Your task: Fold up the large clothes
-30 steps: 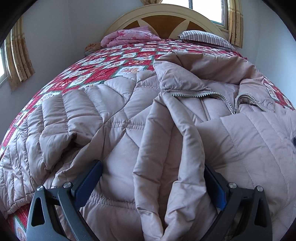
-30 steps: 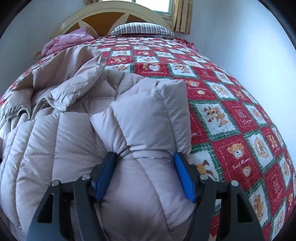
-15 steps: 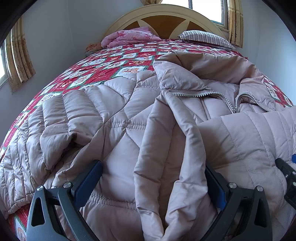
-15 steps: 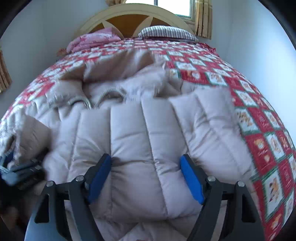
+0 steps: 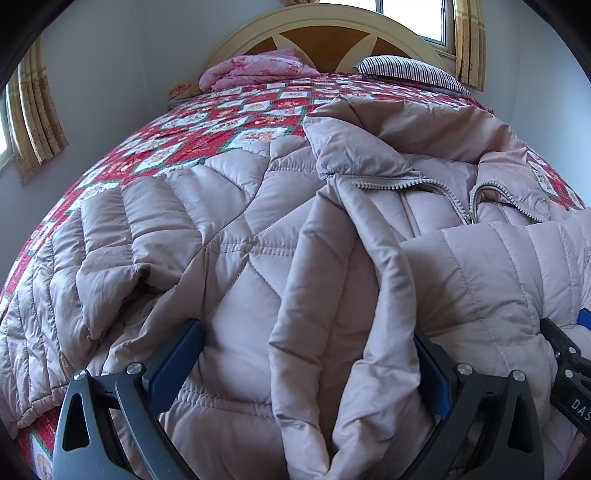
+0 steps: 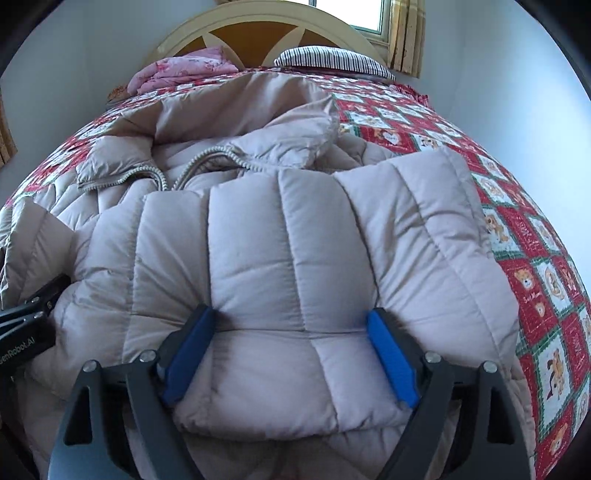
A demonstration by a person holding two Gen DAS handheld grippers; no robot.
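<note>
A large beige quilted down coat (image 5: 236,236) lies spread on the bed, zipper partly open near the collar (image 5: 458,192). My left gripper (image 5: 306,365) is open wide, its blue pads either side of a raised fold of the coat's front edge. My right gripper (image 6: 291,347) is open wide too, its pads either side of the coat's right sleeve (image 6: 295,240), which lies folded across the body. The right gripper's tip shows at the right edge of the left wrist view (image 5: 569,354). The left gripper shows at the left edge of the right wrist view (image 6: 26,321).
The bed has a red patchwork quilt with bear prints (image 6: 535,258). A striped pillow (image 5: 410,70) and a folded pink blanket (image 5: 258,70) lie by the arched headboard (image 5: 317,33). Walls and curtained windows flank the bed.
The right gripper carried the right sleeve leftward across the coat's body, and the sleeve now lies flatter. The right gripper came into the left wrist view. The left gripper stayed put.
</note>
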